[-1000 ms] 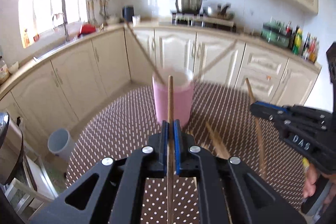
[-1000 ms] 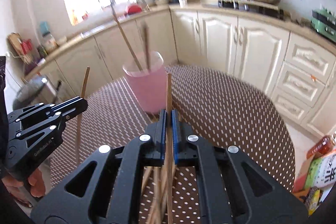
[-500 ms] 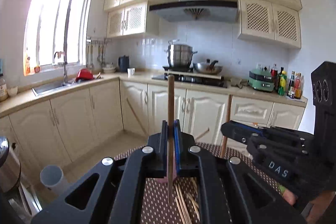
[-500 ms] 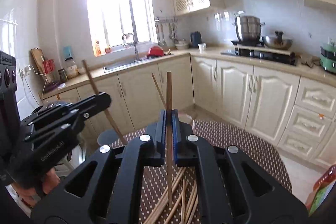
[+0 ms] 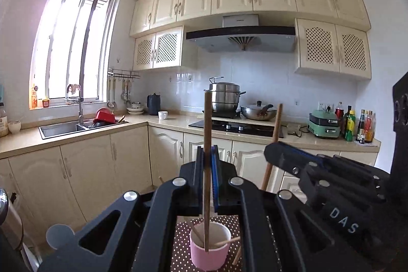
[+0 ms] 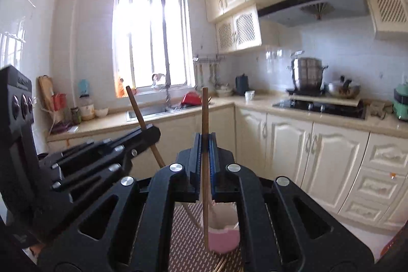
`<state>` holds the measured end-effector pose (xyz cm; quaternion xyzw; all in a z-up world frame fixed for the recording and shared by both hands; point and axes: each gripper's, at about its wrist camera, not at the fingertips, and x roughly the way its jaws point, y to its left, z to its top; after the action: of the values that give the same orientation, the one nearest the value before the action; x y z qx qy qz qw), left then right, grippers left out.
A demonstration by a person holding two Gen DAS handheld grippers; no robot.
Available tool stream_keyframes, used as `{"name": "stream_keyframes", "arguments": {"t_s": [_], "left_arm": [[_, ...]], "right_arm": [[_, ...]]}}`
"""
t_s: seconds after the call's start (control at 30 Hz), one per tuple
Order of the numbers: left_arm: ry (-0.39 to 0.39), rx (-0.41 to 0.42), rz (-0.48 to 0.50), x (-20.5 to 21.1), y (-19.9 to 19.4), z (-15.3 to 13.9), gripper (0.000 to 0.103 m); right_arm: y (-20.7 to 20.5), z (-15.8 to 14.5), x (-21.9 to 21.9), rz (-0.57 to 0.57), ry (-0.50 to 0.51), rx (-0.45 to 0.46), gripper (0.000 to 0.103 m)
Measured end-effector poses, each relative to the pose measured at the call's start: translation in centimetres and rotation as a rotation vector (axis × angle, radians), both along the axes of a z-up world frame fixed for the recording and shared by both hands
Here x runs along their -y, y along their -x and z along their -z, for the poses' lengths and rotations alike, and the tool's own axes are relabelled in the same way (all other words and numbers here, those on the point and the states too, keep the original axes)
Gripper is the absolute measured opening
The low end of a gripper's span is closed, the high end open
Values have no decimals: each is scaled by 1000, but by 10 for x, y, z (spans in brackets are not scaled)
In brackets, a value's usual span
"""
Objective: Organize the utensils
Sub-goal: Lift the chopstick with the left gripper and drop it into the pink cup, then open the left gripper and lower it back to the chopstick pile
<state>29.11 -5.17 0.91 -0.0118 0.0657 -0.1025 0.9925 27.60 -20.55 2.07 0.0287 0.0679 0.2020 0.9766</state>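
Observation:
A pink cup [image 5: 210,248] stands on the dotted brown tablecloth [image 5: 182,236] and holds two chopsticks. My left gripper [image 5: 208,157] is shut on an upright wooden chopstick [image 5: 207,129] whose lower tip hangs over the cup's mouth. My right gripper [image 6: 206,144] is shut on another upright chopstick [image 6: 204,114]; its tip hangs beside the pink cup [image 6: 224,237], on the cup's left. Each gripper shows in the other's view: the right gripper [image 5: 270,153] and the left gripper [image 6: 149,130].
Loose chopsticks [image 6: 221,265] lie on the tablecloth near the cup. Behind are cream cabinets, a sink [image 5: 65,128], a stove with a steel pot [image 5: 224,97] and a pan, bottles [image 5: 362,124] at right, and a grey bin [image 5: 60,237] on the floor.
Both grippers have lifted and tilted up with their chopsticks; the views swung from the table to the kitchen wall. The cup now sits low, under the chopstick tips.

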Motion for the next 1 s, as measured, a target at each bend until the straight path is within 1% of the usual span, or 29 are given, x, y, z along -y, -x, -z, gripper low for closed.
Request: {"name": "stream_keyframes", "arguments": {"t_s": [0.13, 0.2, 0.3, 0.47, 0.6, 0.67, 0.7, 0.73, 0.87, 0.97, 1.0], "left_arm": [[31, -35, 1, -5, -27, 8, 6], [30, -61, -12, -6, -40, 16, 6], [24, -97, -19, -7, -56, 31, 6], [-1, -156, -19, -4, -69, 55, 6], [-16, -170, -48, -4, -72, 66, 7], [-23, -175, -57, -4, -72, 68, 12], [-24, -176, -60, -4, -71, 68, 24], [-24, -175, -74, -6, -69, 69, 32], [-22, -173, -90, -10, -64, 69, 40], [-33, -169, -109, -13, -57, 67, 42], [-37, -166, -112, -14, -54, 64, 46]], "right_arm": [[-11, 2, -4, 32, -14, 42, 6], [-19, 7, -5, 48, -20, 56, 6], [-30, 18, -9, 58, -12, 52, 6], [-44, 43, -10, 58, -9, -15, 6], [-47, 55, -9, 55, 2, -51, 6], [-49, 58, -10, 49, 6, -73, 6], [-50, 61, -11, 44, 4, -84, 6], [-50, 63, -11, 46, 7, -91, 6], [-51, 68, -9, 37, -11, -128, 6], [-49, 68, -8, 30, -25, -143, 6], [-47, 66, -9, 28, -25, -144, 6]]}}
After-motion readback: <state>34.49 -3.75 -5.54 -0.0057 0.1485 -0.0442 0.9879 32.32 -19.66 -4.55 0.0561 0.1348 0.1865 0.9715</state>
